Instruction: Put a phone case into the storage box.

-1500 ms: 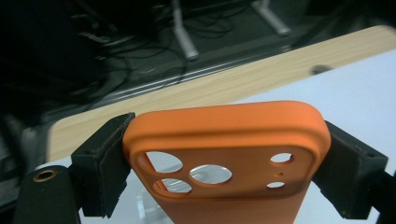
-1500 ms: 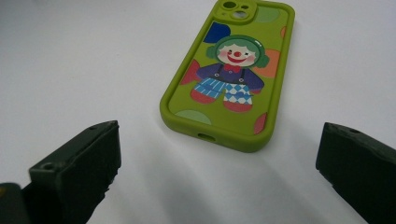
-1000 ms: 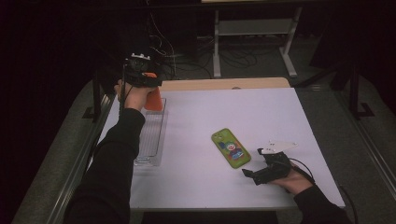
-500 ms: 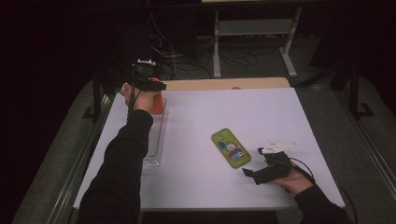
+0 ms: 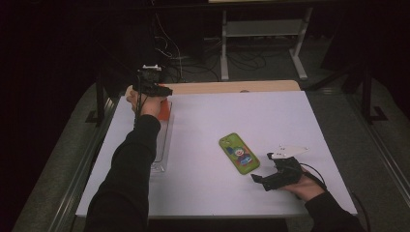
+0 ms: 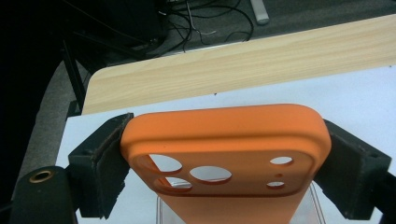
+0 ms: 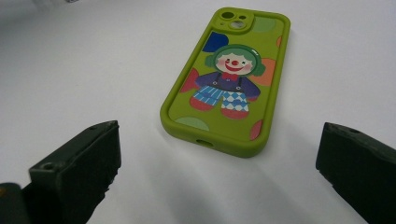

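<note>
High view, items listed from left to right.

1. Clear tray [image 5: 162, 145]: transparent, long and narrow, lying along the left side of the white table [image 5: 232, 121]. Its far end sits under the left hand.

2. Left gripper [image 5: 153, 89]: held at the far left corner of the table, over the tray's far end. Jaws pinch an orange phone case [image 5: 164, 110] by its two long edges. Left gripper view: orange phone case [image 6: 226, 140] spans the whole gap, both pads pressed against its sides, camera cut-outs facing the lens, its lower part running down toward the tray's clear rim [image 6: 317, 200]. A bare wooden strip [image 6: 233, 65] of tabletop lies beyond.

3. Green phone case [image 5: 238, 153]: flat on the white table, right of centre, clown picture facing up, well apart from the tray.

4. Right gripper [image 5: 270, 176]: low at the near right, just beside the green phone case, not touching it. Right gripper view: jaws spread wide, nothing between them; green phone case [image 7: 229, 79] lies just ahead.
</note>
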{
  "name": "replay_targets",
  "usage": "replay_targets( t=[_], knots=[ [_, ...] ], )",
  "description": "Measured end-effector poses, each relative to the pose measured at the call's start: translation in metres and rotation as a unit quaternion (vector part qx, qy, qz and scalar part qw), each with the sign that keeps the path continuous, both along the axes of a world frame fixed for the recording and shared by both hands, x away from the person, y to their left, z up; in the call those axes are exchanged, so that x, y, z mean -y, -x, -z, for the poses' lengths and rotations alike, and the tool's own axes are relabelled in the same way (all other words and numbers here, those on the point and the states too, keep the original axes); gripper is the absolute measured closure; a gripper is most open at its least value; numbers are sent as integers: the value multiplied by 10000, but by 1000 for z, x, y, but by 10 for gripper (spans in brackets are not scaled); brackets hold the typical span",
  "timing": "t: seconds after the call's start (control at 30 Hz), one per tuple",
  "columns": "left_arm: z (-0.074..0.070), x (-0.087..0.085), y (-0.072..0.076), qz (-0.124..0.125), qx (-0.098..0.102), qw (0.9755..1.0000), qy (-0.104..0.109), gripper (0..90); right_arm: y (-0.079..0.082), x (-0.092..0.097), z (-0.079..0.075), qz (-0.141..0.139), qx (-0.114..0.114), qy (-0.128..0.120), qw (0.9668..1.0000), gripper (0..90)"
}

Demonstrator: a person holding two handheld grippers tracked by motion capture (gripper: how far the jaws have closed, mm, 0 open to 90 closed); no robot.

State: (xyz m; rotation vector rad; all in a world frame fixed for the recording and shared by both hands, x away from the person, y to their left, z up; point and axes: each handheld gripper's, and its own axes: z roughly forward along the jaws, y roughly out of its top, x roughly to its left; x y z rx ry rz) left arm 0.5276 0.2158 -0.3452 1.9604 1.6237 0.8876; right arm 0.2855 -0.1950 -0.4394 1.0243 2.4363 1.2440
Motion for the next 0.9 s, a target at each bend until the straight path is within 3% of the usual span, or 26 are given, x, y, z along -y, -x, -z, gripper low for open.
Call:
replay_targets(
  t=[0.3,0.63,0.9],
  knots=[
    [3,2,-4,-7,112,9999,-54,118,0,0,0,1,-16,-5,10000,0],
    [8,2,-8,-7,243,9997,47,97,0,0,0,-7,-3,8,10000,0],
    [7,-1,-8,102,184,9996,207,24,0,0,0,-6,-12,14,10000,0]
  ],
)
